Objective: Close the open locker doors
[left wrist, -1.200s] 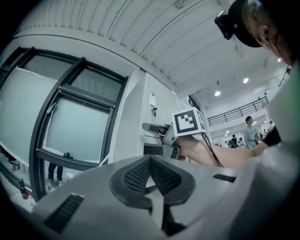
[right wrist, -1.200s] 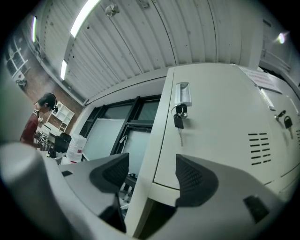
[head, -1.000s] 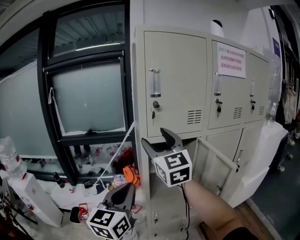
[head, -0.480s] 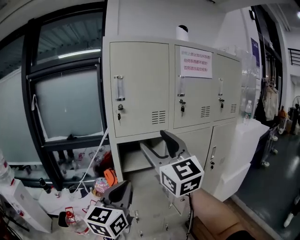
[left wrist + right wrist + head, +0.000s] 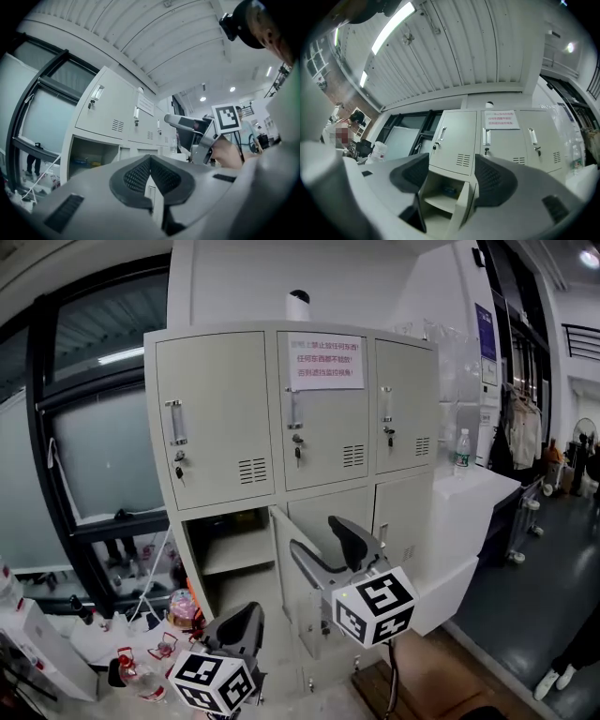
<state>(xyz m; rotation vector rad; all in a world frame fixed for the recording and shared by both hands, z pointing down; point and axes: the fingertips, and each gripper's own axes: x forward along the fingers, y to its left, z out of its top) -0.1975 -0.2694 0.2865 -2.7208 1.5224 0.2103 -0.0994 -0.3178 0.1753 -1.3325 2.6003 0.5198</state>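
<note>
In the head view the door [image 5: 291,601] of the lower left locker [image 5: 230,540] stands half open, with its free edge near the open right tool [image 5: 317,538]. In the left gripper view the left tool [image 5: 150,161] is closed on nothing. In the right gripper view the jaws stand apart before the locker, where a small blue thing [image 5: 449,191] lies inside.
</note>
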